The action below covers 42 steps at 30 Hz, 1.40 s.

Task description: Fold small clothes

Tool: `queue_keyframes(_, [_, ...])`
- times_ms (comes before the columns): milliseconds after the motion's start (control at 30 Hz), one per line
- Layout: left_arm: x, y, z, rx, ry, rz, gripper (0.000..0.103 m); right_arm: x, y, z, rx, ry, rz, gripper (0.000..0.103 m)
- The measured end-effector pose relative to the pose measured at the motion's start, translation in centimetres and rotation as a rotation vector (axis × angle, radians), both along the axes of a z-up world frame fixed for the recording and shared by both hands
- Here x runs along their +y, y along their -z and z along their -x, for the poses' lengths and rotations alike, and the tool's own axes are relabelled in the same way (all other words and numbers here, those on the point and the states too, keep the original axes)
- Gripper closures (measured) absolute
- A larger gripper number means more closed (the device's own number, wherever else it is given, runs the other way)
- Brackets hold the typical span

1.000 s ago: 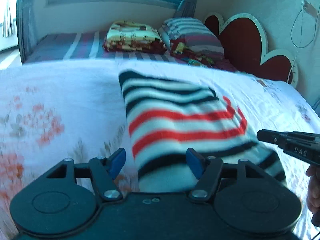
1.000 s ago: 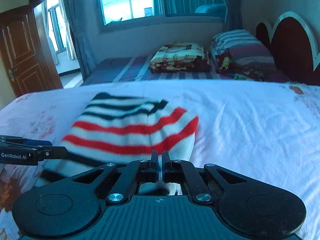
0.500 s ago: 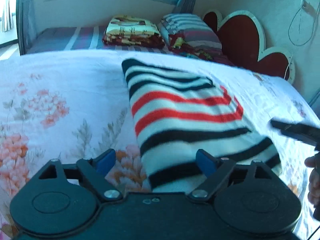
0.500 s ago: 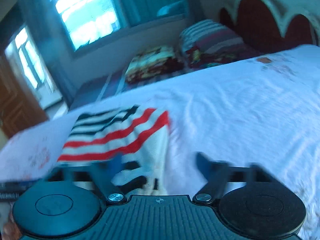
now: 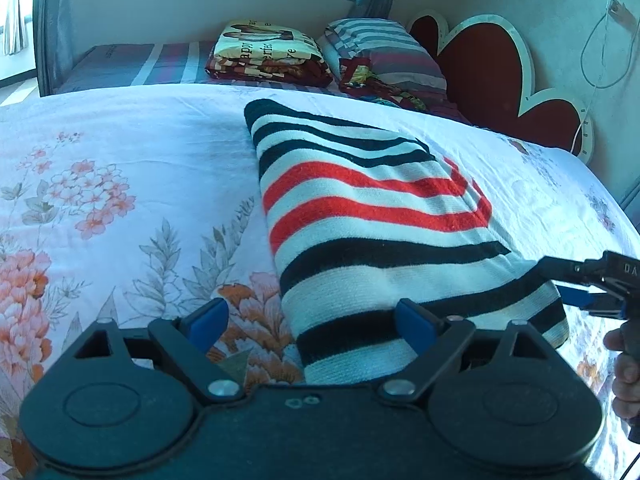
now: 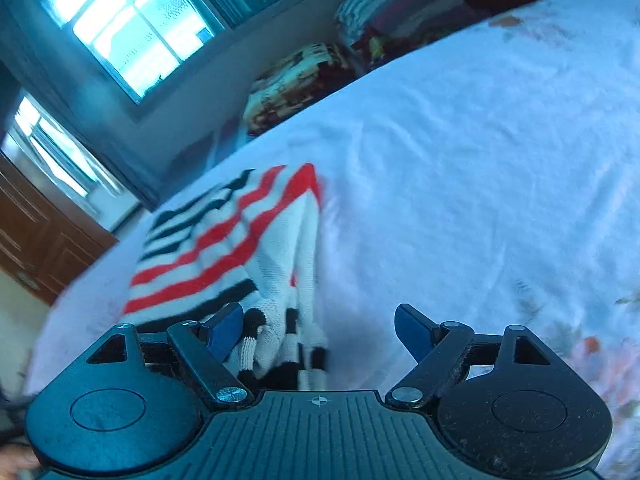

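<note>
Floral bedsheet [image 5: 104,208], left wrist view, 9 o'clock: white cloth printed with pink and orange blossoms, bare of clothing on this side. Left gripper [image 5: 308,316], 6 o'clock: blue pads spread wide, wider than a second ago, nothing pressed between them; the near hem of the garment lies in the gap but neither pad bears on it, so the tool counts as released. Striped sweater [image 5: 372,216], centre to 3 o'clock: the task's item, knit in white, black and red bands, lying folded into a long block on the sheet, its far end towards 12 o'clock and its near end just ahead of the left pads. Folded blanket [image 5: 264,48] and striped pillow [image 5: 384,44], 12 o'clock, on a second bed well apart. Heart-shaped headboard [image 5: 480,64], 1 o'clock. Right gripper [image 6: 318,332], seen in its own view rolled to a slant: a second ago clamped tight, now let go, with its jaws closing slightly again; the sweater's layered edge sits beside the left pad, unpinched. Judgement: both tools having dropped the cloth, this fold appears laid down; a further fold or a smoothing pass may remain.
</note>
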<state>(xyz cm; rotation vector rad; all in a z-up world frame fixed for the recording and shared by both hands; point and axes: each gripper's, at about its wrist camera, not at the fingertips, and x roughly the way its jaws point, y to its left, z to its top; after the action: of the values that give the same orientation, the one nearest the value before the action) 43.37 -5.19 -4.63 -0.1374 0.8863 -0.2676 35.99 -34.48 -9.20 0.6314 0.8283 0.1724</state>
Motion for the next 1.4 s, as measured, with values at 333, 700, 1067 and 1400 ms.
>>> queue_keyframes(333, [3.1,2.4,-2.7,0.122,0.021,0.345,0.029,-4.2,3.1,-1.9,0.034,-0.005,-0.356,0.02])
queue_keyframes(700, [3.2,4.0,-5.3,0.165,0.07,0.44,0.027,-1.8,3.1,-4.8,0.082,-0.227,-0.337,0.02])
queue_keyframes(1067, [2.7,3.8,-6.2,0.185,0.12,0.412,0.026,-1.5,4.0,-6.3,0.087,-0.283,-0.383,0.04])
queue_keyframes(1400, [2.1,3.2,-5.9,0.174,0.123,0.344,0.03,5.4,-0.4,-4.3,-0.061,-0.378,0.221,0.058])
